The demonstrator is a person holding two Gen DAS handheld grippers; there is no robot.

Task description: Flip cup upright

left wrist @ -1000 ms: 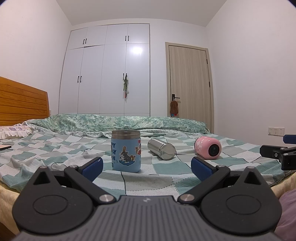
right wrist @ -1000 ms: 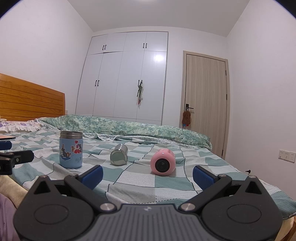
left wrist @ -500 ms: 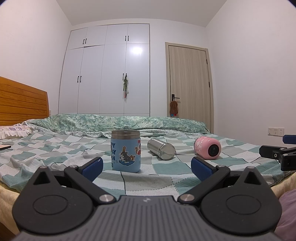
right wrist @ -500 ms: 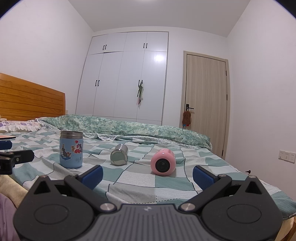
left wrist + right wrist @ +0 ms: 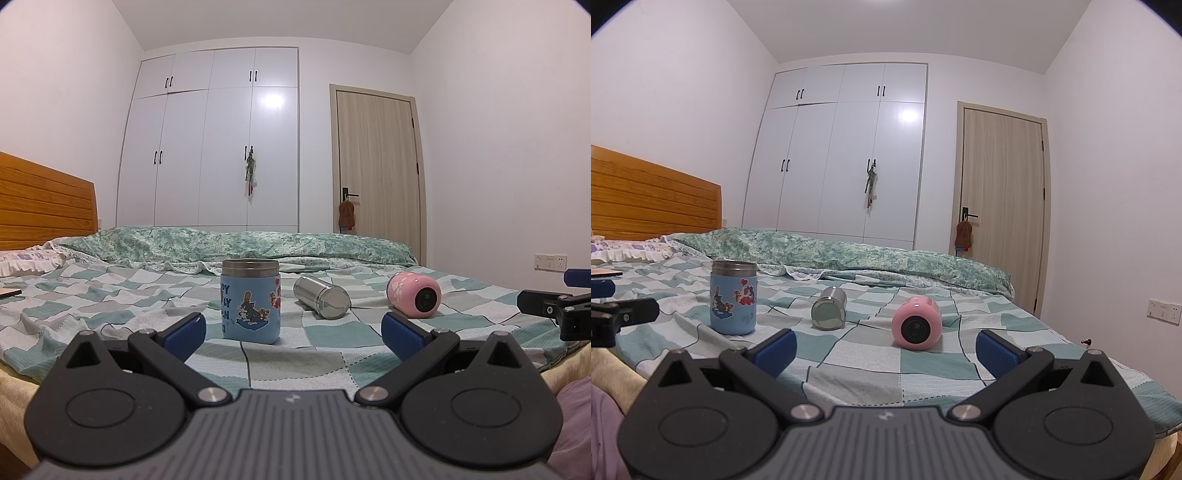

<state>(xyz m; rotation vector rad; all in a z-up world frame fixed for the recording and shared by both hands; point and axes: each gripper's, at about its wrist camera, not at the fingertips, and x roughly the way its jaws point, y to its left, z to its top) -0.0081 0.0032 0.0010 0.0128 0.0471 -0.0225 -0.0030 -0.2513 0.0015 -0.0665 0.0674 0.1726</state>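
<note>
Three cups are on the checked bedspread (image 5: pixel 295 354). A blue cartoon cup (image 5: pixel 251 301) (image 5: pixel 733 297) stands upright. A steel cup (image 5: pixel 322 301) (image 5: pixel 829 313) lies on its side. A pink cup (image 5: pixel 414 294) (image 5: pixel 916 322) lies on its side with its end toward me. My left gripper (image 5: pixel 293 332) is open and empty, near the bed's front edge, short of the blue cup. My right gripper (image 5: pixel 886 347) is open and empty, short of the pink cup. Each gripper's fingertip shows at the edge of the other's view.
A rolled green quilt (image 5: pixel 240 245) lies across the far side of the bed. A wooden headboard (image 5: pixel 44 205) and pillows are at the left. White wardrobes (image 5: pixel 214 147) and a door (image 5: pixel 376 166) stand behind. A flat object (image 5: pixel 9 293) lies far left.
</note>
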